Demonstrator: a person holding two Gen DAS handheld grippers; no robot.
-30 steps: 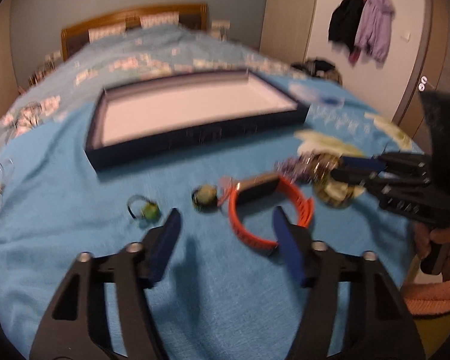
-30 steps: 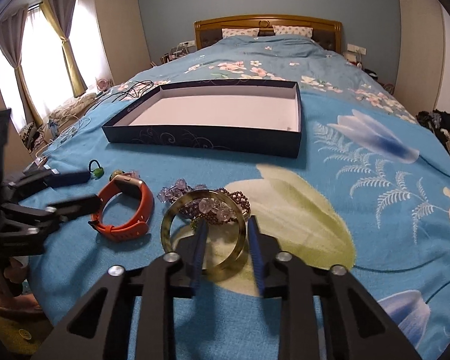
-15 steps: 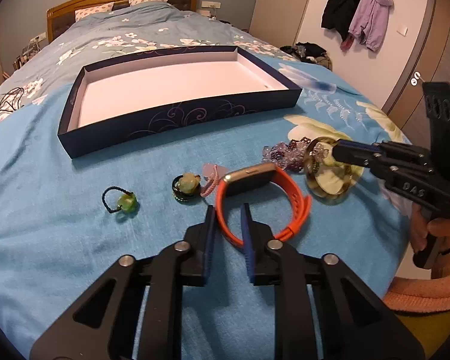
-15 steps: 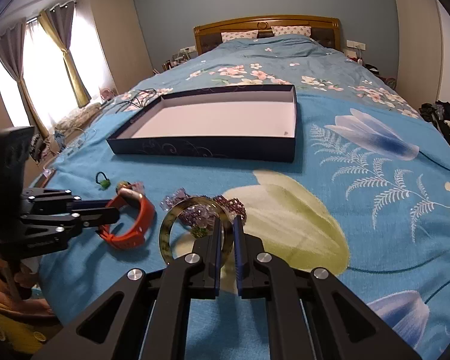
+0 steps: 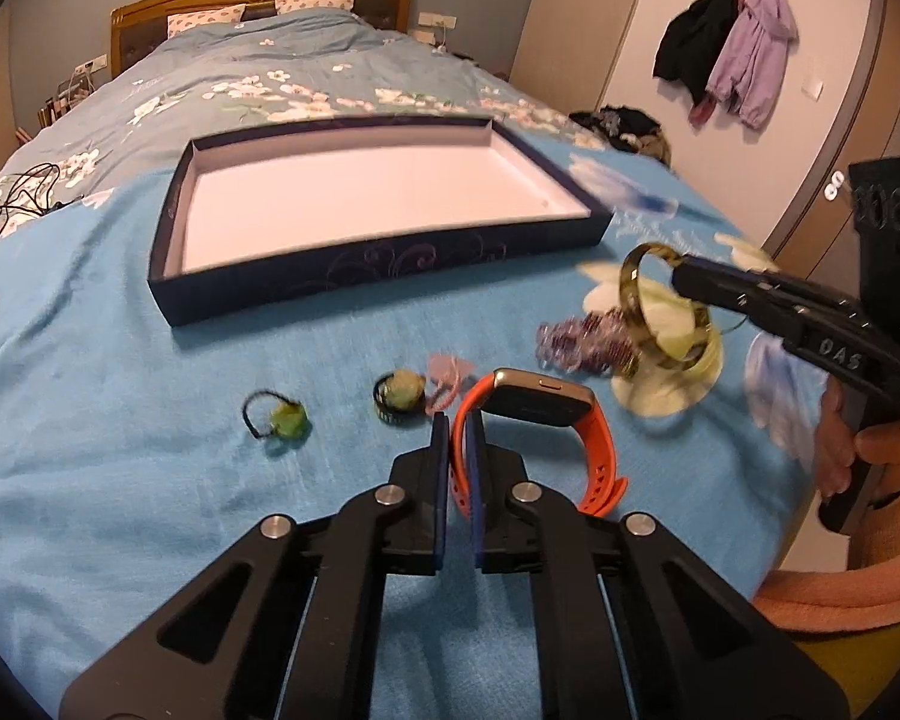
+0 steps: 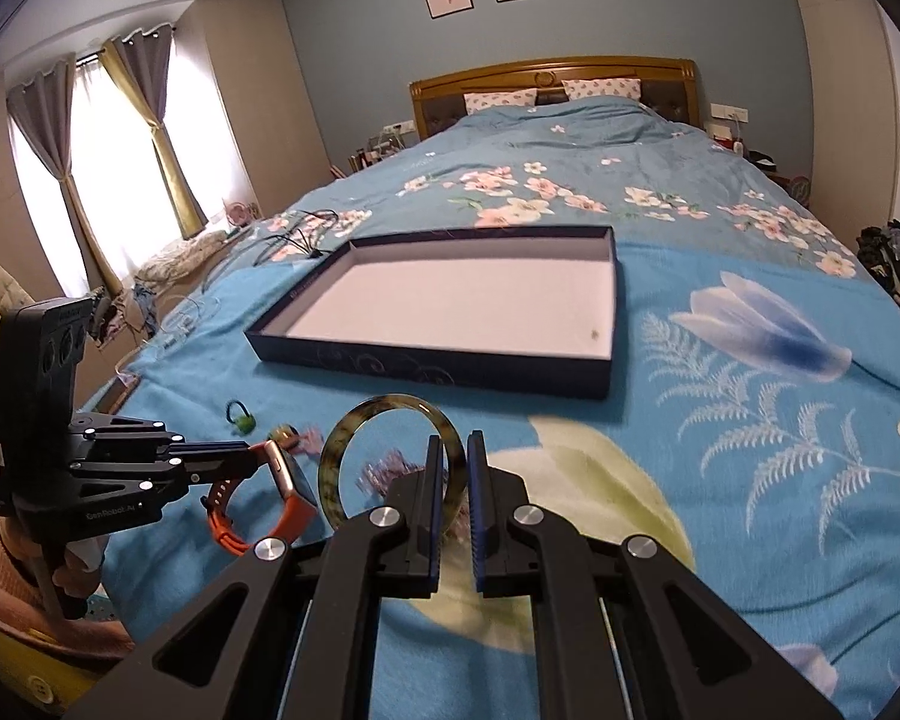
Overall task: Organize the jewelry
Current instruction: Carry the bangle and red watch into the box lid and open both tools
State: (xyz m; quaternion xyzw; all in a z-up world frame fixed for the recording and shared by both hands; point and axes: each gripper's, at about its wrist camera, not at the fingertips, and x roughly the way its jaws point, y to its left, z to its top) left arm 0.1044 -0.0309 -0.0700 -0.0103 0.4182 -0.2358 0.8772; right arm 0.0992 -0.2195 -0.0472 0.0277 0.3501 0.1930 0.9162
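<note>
My left gripper (image 5: 457,426) is closing its last bit, and its pads press on the strap of the orange watch (image 5: 594,438), which lies on the blue bedspread. My right gripper (image 6: 455,444) is shut on the rim of a tortoiseshell bangle (image 6: 354,426), held upright just above the bed. From the left wrist view the bangle (image 5: 630,282) hangs at the right gripper (image 5: 681,276). The watch (image 6: 288,474) sits at the left gripper (image 6: 258,456) in the right wrist view. A dark blue tray (image 5: 390,264) (image 6: 426,369) with a white floor lies beyond.
A purple bead bracelet (image 5: 582,339), a pink piece (image 5: 447,375), a green-stoned ring (image 5: 399,396) and a green hair tie (image 5: 285,417) lie between the watch and the tray. Cables (image 5: 18,198) trail at the bed's left. A hand (image 5: 840,456) holds the right gripper's handle.
The left jaws went from wide open to shut on the watch strap. The right jaws shut on the bangle and raised it off the bed, tipping it upright.
</note>
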